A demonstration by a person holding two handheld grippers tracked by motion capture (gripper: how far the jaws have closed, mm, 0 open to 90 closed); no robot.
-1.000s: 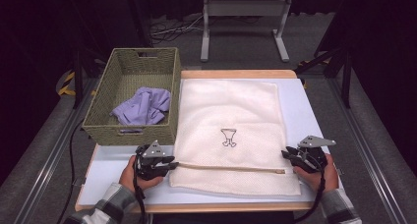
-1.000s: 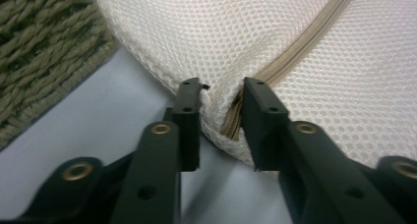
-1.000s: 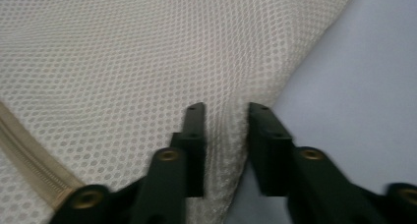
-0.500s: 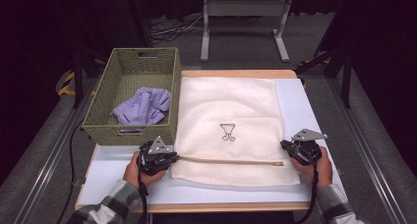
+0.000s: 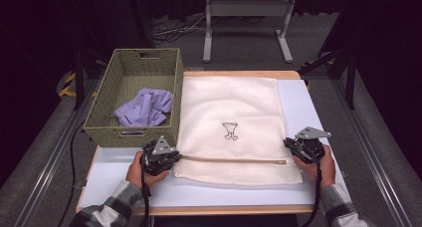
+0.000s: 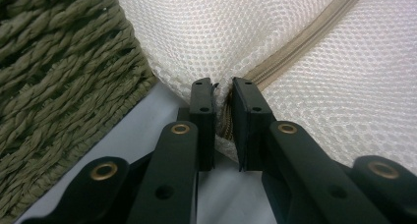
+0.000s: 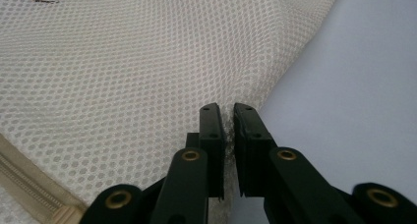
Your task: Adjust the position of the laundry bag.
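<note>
A cream mesh laundry bag [image 5: 234, 117] with a small dark logo [image 5: 230, 131] lies flat on the white table [image 5: 311, 105]. A tan zipper [image 5: 234, 160] runs across its near part. My left gripper [image 5: 166, 156] is shut on the bag's left edge at the zipper's end [image 6: 223, 117]. My right gripper [image 5: 294, 148] is shut on the bag's right edge, with mesh pinched between its jaws [image 7: 228, 130]. The near strip of the bag is folded up over the rest. A hand holds each gripper.
A woven olive basket [image 5: 114, 132] stands at the table's left, touching the bag, with a lilac cloth [image 5: 145, 107] inside it; its wall [image 6: 59, 71] is close to my left gripper. A metal stand [image 5: 246, 23] is on the floor behind the table.
Both grippers have moved away from the person, carrying the bag's near edge with the zipper farther up the table. The bag's near part now lies folded.
</note>
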